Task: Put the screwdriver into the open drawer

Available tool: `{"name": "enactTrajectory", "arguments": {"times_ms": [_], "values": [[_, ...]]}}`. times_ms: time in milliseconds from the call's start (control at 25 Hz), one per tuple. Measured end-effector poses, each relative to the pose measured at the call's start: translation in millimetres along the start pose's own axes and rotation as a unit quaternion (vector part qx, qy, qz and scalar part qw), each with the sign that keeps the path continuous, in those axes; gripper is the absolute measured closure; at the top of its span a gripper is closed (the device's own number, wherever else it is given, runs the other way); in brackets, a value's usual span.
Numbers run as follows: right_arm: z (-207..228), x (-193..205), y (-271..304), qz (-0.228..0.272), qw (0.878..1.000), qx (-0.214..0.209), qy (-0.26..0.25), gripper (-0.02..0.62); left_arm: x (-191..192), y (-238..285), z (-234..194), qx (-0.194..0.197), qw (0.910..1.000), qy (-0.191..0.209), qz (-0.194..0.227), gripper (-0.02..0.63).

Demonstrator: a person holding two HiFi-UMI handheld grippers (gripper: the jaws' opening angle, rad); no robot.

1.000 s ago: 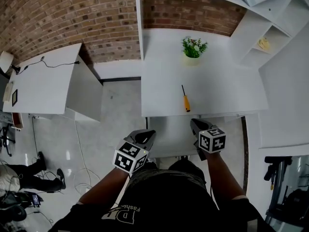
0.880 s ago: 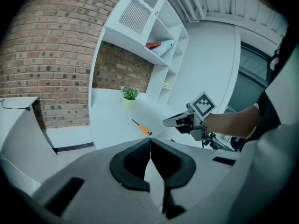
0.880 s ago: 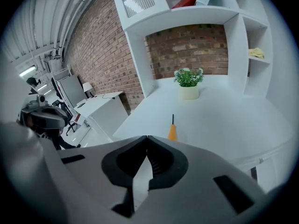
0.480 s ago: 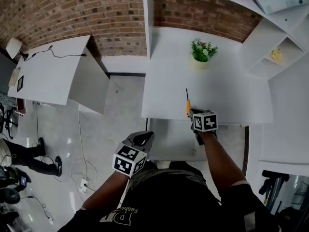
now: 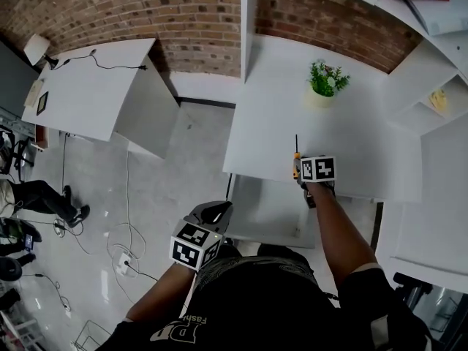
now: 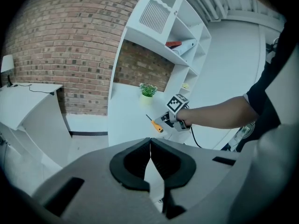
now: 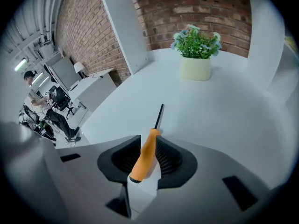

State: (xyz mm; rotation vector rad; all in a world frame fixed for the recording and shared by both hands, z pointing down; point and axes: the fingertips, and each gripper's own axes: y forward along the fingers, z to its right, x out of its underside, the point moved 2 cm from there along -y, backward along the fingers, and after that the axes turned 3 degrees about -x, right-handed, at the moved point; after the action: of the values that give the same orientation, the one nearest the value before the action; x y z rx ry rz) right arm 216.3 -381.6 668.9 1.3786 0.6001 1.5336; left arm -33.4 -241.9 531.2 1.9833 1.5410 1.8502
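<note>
Nearest, the left gripper hangs at the open drawer's eight o'clock, jaws clenched on nothing. Beyond the drawer, at its one o'clock, the right gripper is low over the white desk, jaws opening around the screwdriver, which lies on the desk, shaft toward twelve. Farther at one o'clock stands a potted plant.

The head view looks steeply down on the desk. The right gripper view sits low and close over it, facing the plant; the left gripper view sees both from farther back.
</note>
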Motion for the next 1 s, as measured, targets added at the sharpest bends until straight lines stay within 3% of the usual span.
{"name": "enactTrajectory", "arguments": {"times_ms": [240,520,1000], "values": [[2,2,15,-0.032,0.999,0.002,0.011,0.468,7,-10,-6,-0.014,0.9998,-0.017,0.004,0.588],[-7,0,28,-0.063,0.998,0.011,-0.001,0.466,11,-21,-12,-0.022,0.9995,-0.023,0.007,0.588],[-7,4,16,-0.037,0.998,-0.006,0.048,0.515,11,-30,-20,-0.008,0.9997,-0.017,0.016,0.588]]}}
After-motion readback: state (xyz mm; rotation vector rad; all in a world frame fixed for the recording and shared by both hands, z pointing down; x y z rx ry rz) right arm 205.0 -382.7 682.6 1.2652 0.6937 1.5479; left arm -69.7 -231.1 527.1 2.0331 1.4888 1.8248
